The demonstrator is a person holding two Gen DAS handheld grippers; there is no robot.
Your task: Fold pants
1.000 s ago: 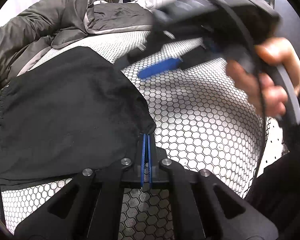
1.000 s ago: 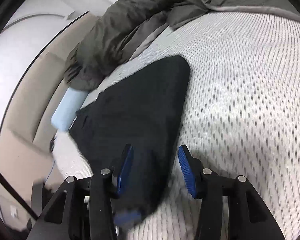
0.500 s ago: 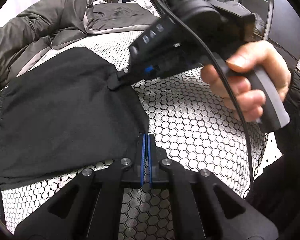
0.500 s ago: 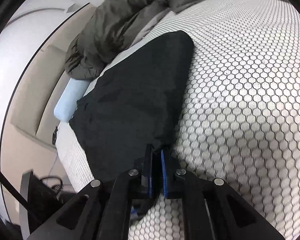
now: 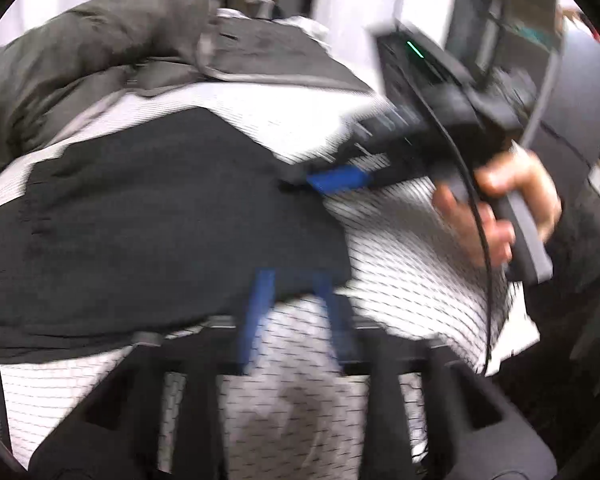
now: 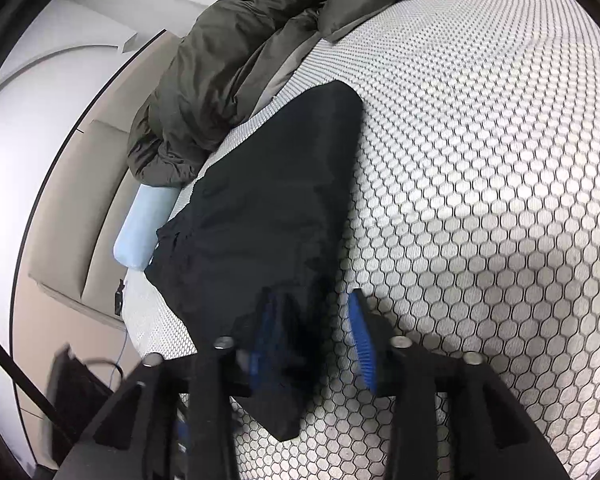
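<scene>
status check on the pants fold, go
Left gripper opening, off the pants. Right gripper opening, cloth corner between its jaws. Pants folded flat on mattress. Grey duvet bunched beyond.

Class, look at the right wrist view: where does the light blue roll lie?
The light blue roll lies at the left of the right wrist view, at the mattress edge, between the grey jacket above and the black pants to its right.

The left gripper (image 5: pixel 296 284), angled downward, is opening its blue-padded jaws, while at its two o'clock a bare hand (image 5: pixel 500 208) grips the right gripper (image 6: pixel 314 320), likewise angled downward with jaws opening.
</scene>
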